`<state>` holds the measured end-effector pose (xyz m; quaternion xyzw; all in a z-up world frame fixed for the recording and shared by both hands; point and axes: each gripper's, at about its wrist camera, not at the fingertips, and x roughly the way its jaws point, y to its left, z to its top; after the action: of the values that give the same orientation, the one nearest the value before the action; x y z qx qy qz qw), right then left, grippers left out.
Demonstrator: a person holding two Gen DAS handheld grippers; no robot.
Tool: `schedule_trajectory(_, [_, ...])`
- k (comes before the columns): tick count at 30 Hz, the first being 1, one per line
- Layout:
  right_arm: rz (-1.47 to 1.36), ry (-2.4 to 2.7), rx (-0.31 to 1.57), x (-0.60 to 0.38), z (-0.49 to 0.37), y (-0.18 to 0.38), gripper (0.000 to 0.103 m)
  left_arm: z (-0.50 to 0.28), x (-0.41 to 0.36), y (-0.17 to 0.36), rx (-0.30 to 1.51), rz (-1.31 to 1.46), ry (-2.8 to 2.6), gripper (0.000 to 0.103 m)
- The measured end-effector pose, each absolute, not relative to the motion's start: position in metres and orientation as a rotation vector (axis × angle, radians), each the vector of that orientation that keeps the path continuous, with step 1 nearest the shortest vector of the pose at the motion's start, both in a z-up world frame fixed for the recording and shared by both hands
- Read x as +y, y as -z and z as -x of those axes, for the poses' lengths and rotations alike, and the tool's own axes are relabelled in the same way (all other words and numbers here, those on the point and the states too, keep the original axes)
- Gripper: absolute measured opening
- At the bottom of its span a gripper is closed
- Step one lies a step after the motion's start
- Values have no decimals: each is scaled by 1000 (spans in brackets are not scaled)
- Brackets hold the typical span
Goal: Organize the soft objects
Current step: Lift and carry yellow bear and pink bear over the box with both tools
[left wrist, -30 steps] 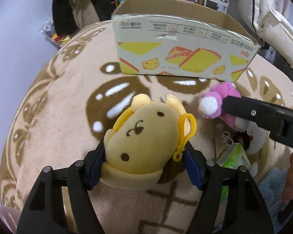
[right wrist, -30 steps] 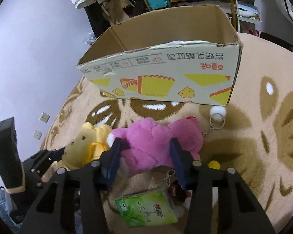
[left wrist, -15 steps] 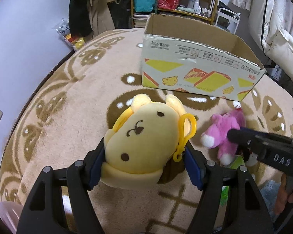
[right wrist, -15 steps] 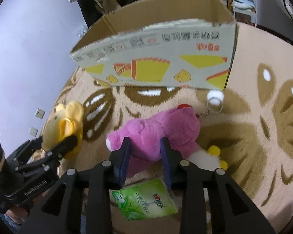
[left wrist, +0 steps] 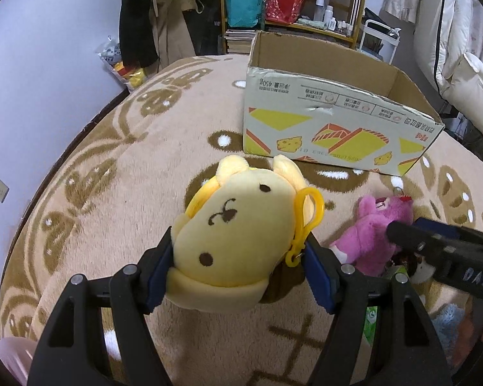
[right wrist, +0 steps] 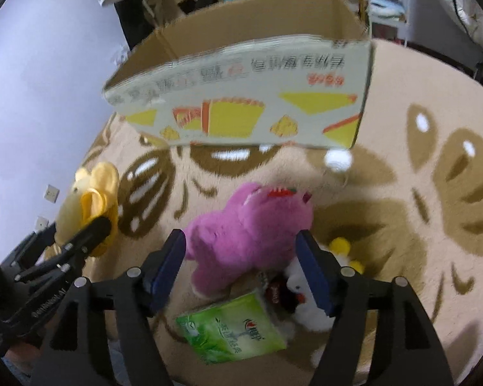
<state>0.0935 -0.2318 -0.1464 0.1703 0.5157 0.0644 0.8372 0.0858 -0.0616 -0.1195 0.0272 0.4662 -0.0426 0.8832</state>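
Observation:
My left gripper [left wrist: 238, 247] is shut on a yellow plush bear [left wrist: 241, 225] with a yellow clip, held above the rug in front of the open cardboard box [left wrist: 338, 128]. In the right wrist view that bear [right wrist: 93, 199] and the left gripper [right wrist: 80, 241] show at the left. A pink plush toy [right wrist: 251, 231] lies on the rug in front of the box [right wrist: 241, 96]. My right gripper [right wrist: 241, 251] straddles it with its jaws opening, the blue pads just off its sides. The left wrist view shows the pink toy [left wrist: 370, 231] beside the right gripper [left wrist: 434, 251].
A green tissue pack [right wrist: 232, 328] and a white plush with yellow parts [right wrist: 306, 292] lie just under the right gripper. A white pompom [right wrist: 338, 159] rests by the box corner. A blue fluffy item [left wrist: 447, 325] is at lower right. Shelves [left wrist: 289, 0] and hanging clothes stand behind the box.
The right gripper squeezed the pink toy, then its jaws spread wide again, leaving the toy on the rug. The left gripper lifted back with the yellow bear still in it.

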Motion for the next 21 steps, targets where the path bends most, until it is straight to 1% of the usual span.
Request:
schedule_trajectory(3, [-383, -91, 1066, -242, -96, 143, 82, -86, -63, 119, 966, -57, 93, 71])
schedule_trajectory(8, [-481, -56, 1102, -258, -111, 160, 83, -86, -64, 119, 961, -62, 97, 71])
schedule_trajectory(13, [-505, -46, 1135, -261, -122, 177, 83, -85, -63, 118, 952, -68, 91, 71])
schedule_trajectory(15, [-519, -54, 1149, -259, -123, 185, 77, -85, -63, 118, 950, -70, 87, 71])
schedule_trajectory(16, [-513, -59, 1152, -258, -123, 187, 71, -85, -63, 117, 947, -70, 83, 71])
schedule_trajectory(17, [-501, -65, 1147, -256, -123, 187, 61, -86, -62, 117, 946, -68, 83, 71])
schedule_trajectory(18, [-488, -72, 1132, -255, -123, 186, 57, -86, -62, 117, 946, -66, 82, 71])
schedule_trajectory(21, [-453, -85, 1110, -251, -123, 182, 53, -85, -61, 116, 938, -73, 76, 71])
